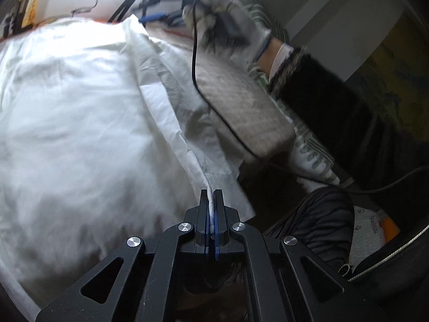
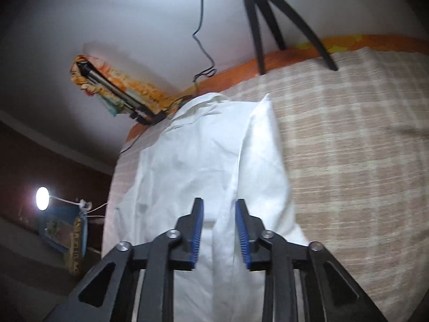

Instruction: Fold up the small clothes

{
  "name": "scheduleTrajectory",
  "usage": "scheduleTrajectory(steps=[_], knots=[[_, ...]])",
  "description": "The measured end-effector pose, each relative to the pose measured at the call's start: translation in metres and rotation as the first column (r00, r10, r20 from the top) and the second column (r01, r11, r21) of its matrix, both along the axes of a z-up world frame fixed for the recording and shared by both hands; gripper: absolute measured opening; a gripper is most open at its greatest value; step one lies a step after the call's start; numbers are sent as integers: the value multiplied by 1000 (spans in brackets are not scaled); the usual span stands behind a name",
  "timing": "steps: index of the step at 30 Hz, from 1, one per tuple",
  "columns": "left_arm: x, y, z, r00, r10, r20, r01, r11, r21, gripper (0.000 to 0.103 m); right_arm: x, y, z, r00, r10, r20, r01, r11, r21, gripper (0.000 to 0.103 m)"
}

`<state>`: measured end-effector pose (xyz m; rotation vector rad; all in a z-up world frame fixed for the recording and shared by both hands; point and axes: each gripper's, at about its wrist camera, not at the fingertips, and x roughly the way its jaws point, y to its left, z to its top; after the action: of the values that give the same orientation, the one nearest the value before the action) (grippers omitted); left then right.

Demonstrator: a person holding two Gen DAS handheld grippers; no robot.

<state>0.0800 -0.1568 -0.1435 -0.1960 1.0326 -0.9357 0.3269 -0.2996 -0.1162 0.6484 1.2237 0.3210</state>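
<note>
A white shirt (image 1: pixel 69 112) lies spread on a beige checked bedcover (image 2: pixel 348 139). My left gripper (image 1: pixel 211 196) is shut on a pinched edge of the shirt near its lower corner and holds it up. The shirt also shows in the right wrist view (image 2: pixel 203 155), with one side folded over. My right gripper (image 2: pixel 219 204) is open just above the shirt, and nothing is between its blue pads (image 2: pixel 198 230). The gloved hand holding the right gripper (image 1: pixel 222 21) shows at the top of the left wrist view.
A black tripod (image 2: pixel 268 21) stands at the far edge of the bed. An orange patterned cloth (image 2: pixel 115 91) with a dark object leans on the white wall. A lamp (image 2: pixel 42 198) glows at the left. A black cable (image 1: pixel 214 102) crosses the bed, and dark clothing (image 1: pixel 321 220) lies at the right.
</note>
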Motion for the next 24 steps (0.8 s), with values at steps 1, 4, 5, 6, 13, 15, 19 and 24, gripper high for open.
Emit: scheduleTrajectory(steps=[1, 4, 5, 6, 13, 15, 19, 24], knots=[[-2, 1, -4, 1000, 4, -8, -4, 1000, 5, 1, 3, 3, 3, 1000, 4, 6, -4, 1000, -19, 35], [-3, 2, -9, 1000, 9, -9, -9, 1000, 5, 1, 9, 6, 6, 1000, -5, -1, 5, 992, -124, 35], [-3, 2, -9, 1000, 8, -10, -8, 1000, 1, 1, 12, 9, 4, 1000, -2, -18, 0, 989, -147, 35], [-3, 2, -9, 1000, 8, -9, -8, 1000, -2, 1, 14, 11, -1, 999, 3, -41, -10, 985, -173, 35], [-2, 4, -15, 1000, 14, -20, -14, 999, -37, 1, 25, 61, -40, 978, 114, -174, -182, 875, -450, 1], [-2, 12, -18, 999, 22, -32, -24, 999, -44, 1, 28, 72, -44, 977, 134, -169, -200, 856, -477, 0], [-2, 18, -36, 995, 43, -84, -46, 999, -26, 1, 42, 82, -45, 984, 104, -146, -157, 897, -413, 0], [-1, 23, -42, 992, 60, -109, -65, 997, -47, 1, 33, 83, -28, 988, 126, -91, -149, 935, -323, 37]])
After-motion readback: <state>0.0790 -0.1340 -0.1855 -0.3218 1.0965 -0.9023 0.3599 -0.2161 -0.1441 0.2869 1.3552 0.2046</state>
